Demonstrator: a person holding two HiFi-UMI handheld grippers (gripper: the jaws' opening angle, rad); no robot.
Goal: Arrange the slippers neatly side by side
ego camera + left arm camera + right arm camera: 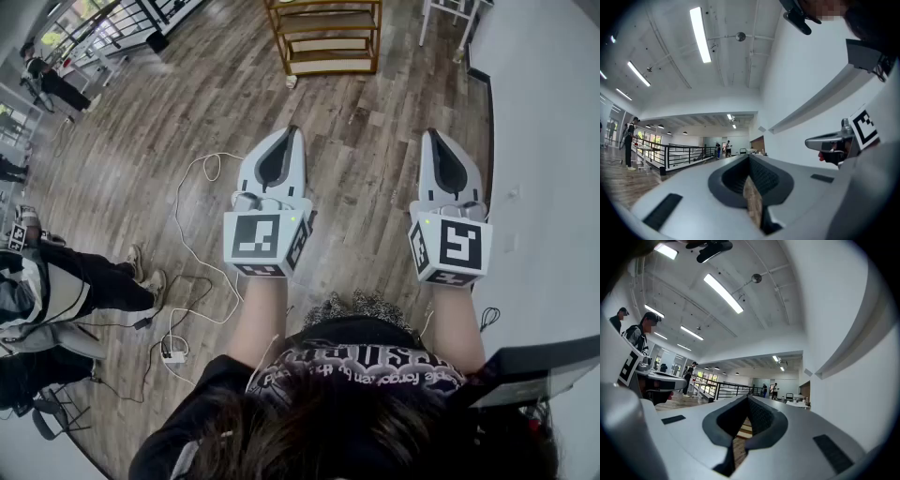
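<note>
Over the wooden floor (375, 103): both grippers held out level, side by side and well apart, pointing away from the person
Left gripper (292, 134): jaws pressed together at the tip; nothing between them; only floor shows through the dark hollow behind the tip
Right gripper (434, 136): jaws likewise closed tip to tip; empty; near the white wall (548, 141)
Left marker cube (265, 242): at the back of the left gripper, just ahead of the wrist; right marker cube (452, 248) sits the same way on the right gripper
Slippers: none of the three views shows them; where they lie I cannot tell
Shelf (328, 37): wooden, low, standing on the floor well ahead of the grippers
Cable (187, 202): white, in loose loops on the floor left of the left gripper; runs down toward a power strip (173, 354)
Seated person (66, 286): at the left edge of the head view; legs stretched toward the cable, shoes on the floor
Railing (679, 154): black, far off in the left gripper view; a standing person (629, 140) at its left end
Ceiling light (700, 35): long strip, lit
</note>
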